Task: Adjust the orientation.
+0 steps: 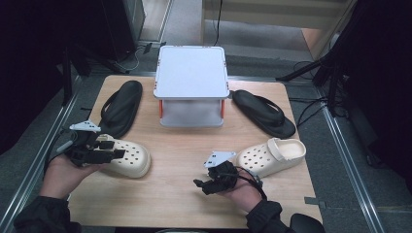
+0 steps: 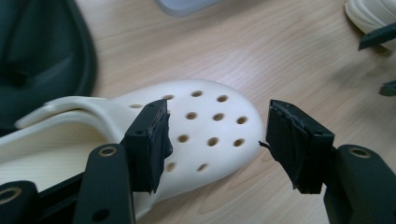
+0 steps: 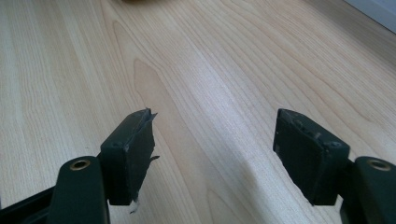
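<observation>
Left tongs (image 2: 217,144) wide, hover over cream clog (image 2: 187,140) at lower left of surface (image 1: 184,160), nothing gripped. Right tongs (image 3: 215,154) wide, empty, lower centre. We judge risk: pad slips off rounded toe, clog skids toward black sandal (image 1: 121,107).

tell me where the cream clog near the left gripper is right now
In the high view the cream clog lies on the table's front left, just in front of the left black flip-flop, with the open left gripper over its heel end.
</observation>
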The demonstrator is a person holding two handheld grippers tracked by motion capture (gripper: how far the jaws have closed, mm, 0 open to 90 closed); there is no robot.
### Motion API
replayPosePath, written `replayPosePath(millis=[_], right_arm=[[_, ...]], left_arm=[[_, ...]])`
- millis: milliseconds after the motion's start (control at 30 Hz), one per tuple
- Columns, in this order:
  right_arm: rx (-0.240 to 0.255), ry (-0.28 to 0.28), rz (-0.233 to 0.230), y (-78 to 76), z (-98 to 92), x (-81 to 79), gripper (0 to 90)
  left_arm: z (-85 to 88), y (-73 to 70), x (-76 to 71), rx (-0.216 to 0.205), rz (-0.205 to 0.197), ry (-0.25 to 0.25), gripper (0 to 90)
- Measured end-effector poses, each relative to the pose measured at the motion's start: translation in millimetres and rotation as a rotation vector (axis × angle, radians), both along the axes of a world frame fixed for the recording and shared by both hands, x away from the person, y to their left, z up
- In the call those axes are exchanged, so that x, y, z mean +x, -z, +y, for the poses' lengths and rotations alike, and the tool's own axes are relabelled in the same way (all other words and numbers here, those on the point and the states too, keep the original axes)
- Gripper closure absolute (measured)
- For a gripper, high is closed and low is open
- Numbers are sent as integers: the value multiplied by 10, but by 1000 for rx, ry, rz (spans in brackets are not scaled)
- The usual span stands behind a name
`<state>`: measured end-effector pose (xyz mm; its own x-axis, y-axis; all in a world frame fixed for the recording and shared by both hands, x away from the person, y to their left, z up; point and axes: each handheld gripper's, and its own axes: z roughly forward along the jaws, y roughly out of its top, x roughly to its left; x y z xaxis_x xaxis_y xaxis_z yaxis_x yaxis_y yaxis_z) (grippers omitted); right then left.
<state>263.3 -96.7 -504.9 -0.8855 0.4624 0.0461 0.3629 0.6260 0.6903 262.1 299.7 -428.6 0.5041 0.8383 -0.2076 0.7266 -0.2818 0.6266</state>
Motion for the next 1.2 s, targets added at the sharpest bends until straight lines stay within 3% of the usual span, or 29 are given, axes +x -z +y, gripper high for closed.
replayPosePath(millis=[133,233,533,667,800,900,1200], right_arm=[[-3,3,0,1,1,-2,291],[-3,3,0,1,1,-2,291],[-6,1,-4,4,3,-1,291],[-6,1,-7,3,3,-3,292],[-8,0,-7,6,4,-1,292],[-11,-2,-9,6,9,-9,292],[-10,-1,-13,4,5,-5,292]], left_arm=[[147,-44,67,49,11,-49,399],[194,-23,100,51,18,-65,399],[209,304,184,65,74,-102,413],[180,378,244,24,94,-71,449],[145,388,267,18,103,-51,506],[154,401,316,-13,144,-63,566],[162,379,330,-35,177,-67,640]])
